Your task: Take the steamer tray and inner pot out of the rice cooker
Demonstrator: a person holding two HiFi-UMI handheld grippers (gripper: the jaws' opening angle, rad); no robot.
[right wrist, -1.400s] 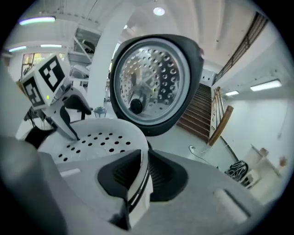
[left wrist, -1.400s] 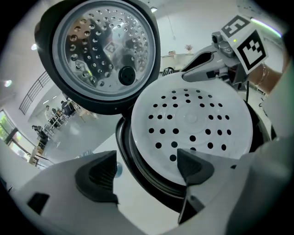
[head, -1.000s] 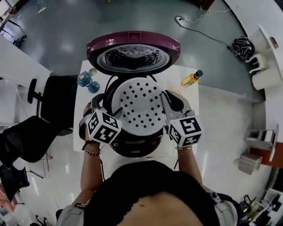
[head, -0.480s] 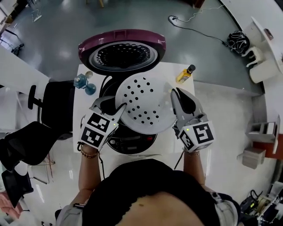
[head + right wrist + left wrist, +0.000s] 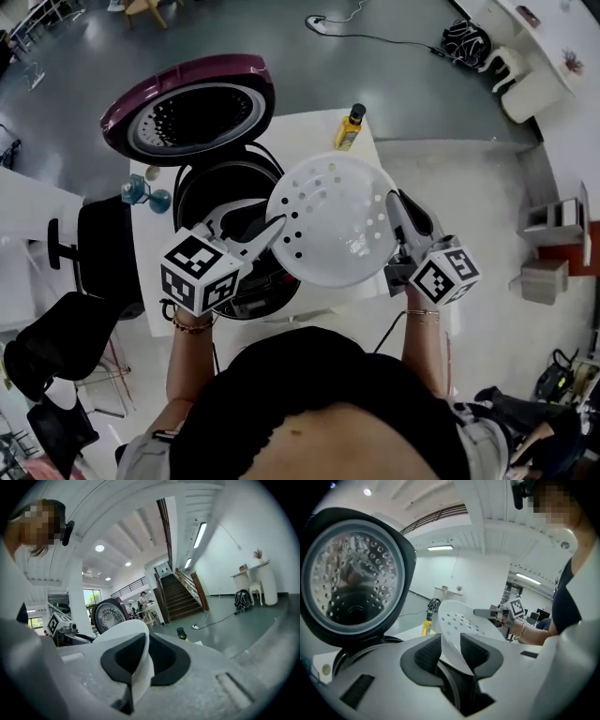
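The white perforated steamer tray [image 5: 333, 220] hangs in the air to the right of the black rice cooker [image 5: 202, 281], held level between both grippers. My left gripper [image 5: 277, 225] has just been closing and is now shut on the tray's left rim, which sits between its pads [image 5: 429, 656]. My right gripper [image 5: 394, 202] is shut on the opposite rim [image 5: 140, 667]. The cooker's purple lid [image 5: 192, 108] stands open. Below it the dark opening with the inner pot [image 5: 220, 192] is uncovered.
The cooker stands on a small white table [image 5: 300, 141] with a yellow oil bottle [image 5: 350, 127] at its far right and a blue dumbbell-like item [image 5: 141, 197] at its left. A black chair [image 5: 98, 253] is beside the table's left side.
The tray has come up out of the cooker and moved right, clear of the pot opening. The left jaws have closed onto its rim. Both hands travelled right with it.
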